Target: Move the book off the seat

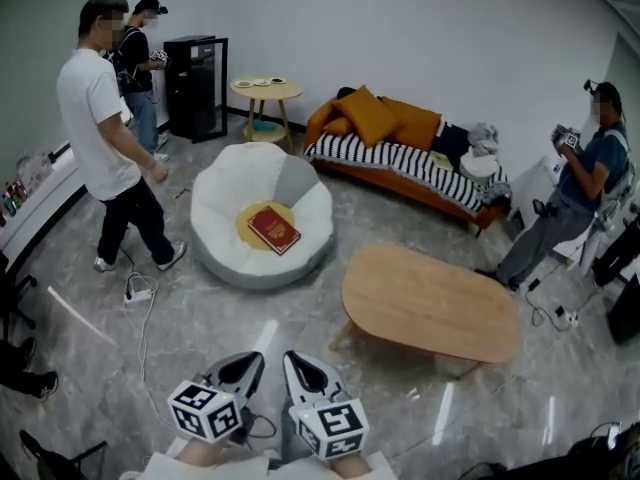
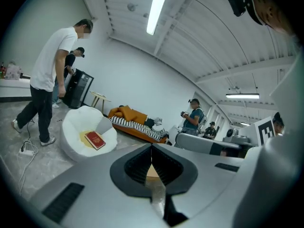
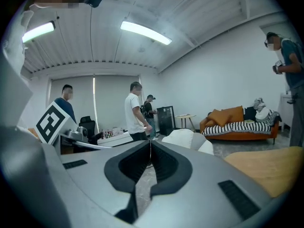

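Observation:
A red book (image 1: 274, 229) lies flat on the yellow cushion of a white round seat (image 1: 222, 200) in the middle of the room. The left gripper view shows the same book (image 2: 94, 139) on the seat (image 2: 80, 122), well ahead and to the left. Both grippers are held low at the bottom of the head view, far short of the seat. My left gripper (image 1: 254, 356) is shut with nothing in it, as is my right gripper (image 1: 292, 357). In the right gripper view the seat (image 3: 187, 139) shows just past the closed jaws; the book is hidden there.
An oval wooden table (image 1: 430, 303) stands to the right of the seat. A person in a white shirt (image 1: 105, 128) walks just left of it. A striped sofa (image 1: 405, 163) with orange cushions lines the back wall. A power strip and cable (image 1: 138, 294) lie on the floor.

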{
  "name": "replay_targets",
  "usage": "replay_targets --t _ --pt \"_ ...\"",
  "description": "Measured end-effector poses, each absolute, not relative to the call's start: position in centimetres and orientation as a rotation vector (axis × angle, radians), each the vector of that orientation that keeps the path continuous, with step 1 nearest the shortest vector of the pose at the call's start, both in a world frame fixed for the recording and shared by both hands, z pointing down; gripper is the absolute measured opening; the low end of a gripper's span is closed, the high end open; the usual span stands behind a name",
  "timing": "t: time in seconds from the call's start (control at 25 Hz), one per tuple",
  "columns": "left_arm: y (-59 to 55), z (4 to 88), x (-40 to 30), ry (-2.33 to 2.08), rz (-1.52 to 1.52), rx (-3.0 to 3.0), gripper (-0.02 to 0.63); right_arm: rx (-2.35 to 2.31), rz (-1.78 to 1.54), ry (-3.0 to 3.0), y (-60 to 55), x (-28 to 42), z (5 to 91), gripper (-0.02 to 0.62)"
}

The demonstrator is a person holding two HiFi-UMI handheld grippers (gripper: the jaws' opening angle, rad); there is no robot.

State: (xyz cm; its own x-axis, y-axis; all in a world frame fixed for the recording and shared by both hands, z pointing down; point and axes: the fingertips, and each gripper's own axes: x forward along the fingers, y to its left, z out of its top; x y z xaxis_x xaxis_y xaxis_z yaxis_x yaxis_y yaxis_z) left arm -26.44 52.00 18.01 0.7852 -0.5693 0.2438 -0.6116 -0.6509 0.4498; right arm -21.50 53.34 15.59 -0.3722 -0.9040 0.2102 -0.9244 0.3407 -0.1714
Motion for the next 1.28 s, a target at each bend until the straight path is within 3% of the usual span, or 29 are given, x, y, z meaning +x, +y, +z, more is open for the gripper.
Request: replay_targets --t 0.8,1.28 --pt "30.9 17.2 -15.1 -1.068 0.147 2.449 0.008 1.616 0.349 -2.55 30.9 -7.7 14.7 0.012" --pt "25.1 19.6 -13.3 -1.03 0.202 2.388 0.008 1.641 0.434 -2.532 25.9 -6.7 16.2 0.012"
